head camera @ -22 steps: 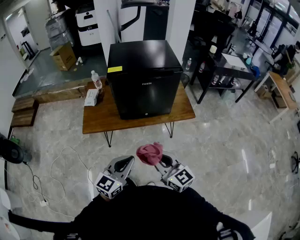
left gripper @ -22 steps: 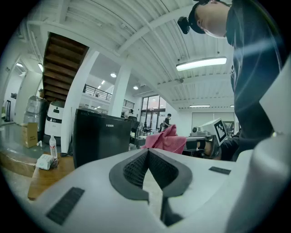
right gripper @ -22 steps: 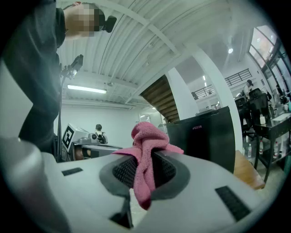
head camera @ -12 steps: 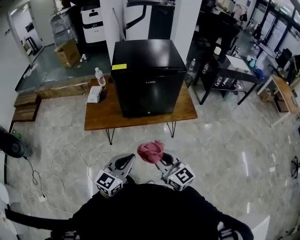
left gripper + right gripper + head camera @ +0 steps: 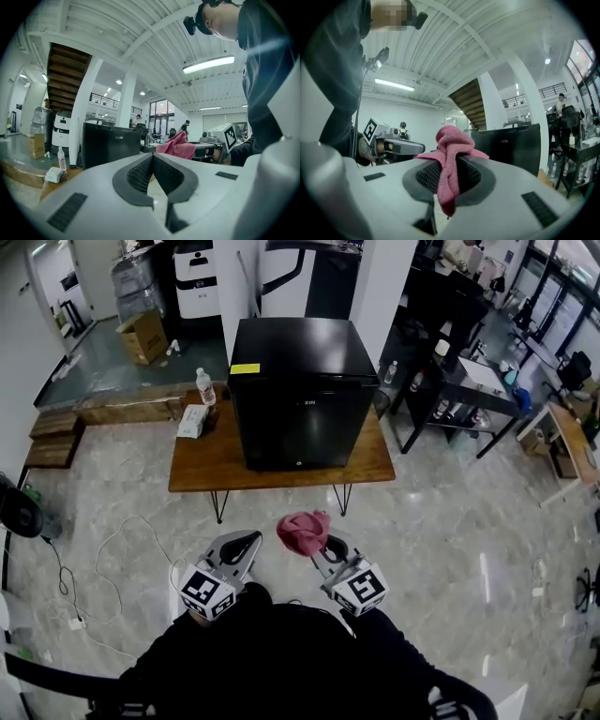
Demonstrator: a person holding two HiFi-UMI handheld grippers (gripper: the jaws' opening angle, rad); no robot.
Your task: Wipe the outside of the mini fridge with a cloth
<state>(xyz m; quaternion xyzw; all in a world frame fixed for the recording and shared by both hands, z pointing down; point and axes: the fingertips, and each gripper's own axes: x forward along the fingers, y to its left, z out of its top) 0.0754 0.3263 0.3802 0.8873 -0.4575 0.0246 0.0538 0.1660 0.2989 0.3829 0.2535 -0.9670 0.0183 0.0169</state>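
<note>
1. The black mini fridge (image 5: 298, 395) stands upright on a low wooden tabletop (image 5: 202, 465). Its door faces the near side, and a yellow sticker (image 5: 246, 368) sits at the left near edge of its top.
2. On the tabletop to the left of the fridge, a water bottle (image 5: 202, 387) stands upright. A white tissue pack (image 5: 192, 420) lies just on the near side of the bottle.
3. The person stands on the marble floor (image 5: 441, 521), on the near side of the tabletop and well apart from it. Both tools are held low in front of the body.
4. The right tool (image 5: 326, 546) is closed on a pink cloth (image 5: 302, 531). In the right gripper view, a fold of the cloth is pinched between the dark pads, with a bunch rising above the jaws and a short tail hanging below them.
5. The left tool (image 5: 247, 543) has its jaws pressed together with nothing between them. It is held just left of the right tool and does not touch the cloth.
6. The cloth is well apart from the fridge and touches neither the fridge nor the tabletop.
7. A thin white cable (image 5: 108, 554) trails over the floor at the near left.
8. A cardboard box (image 5: 145, 337) sits on the darker floor at the far left.
</note>
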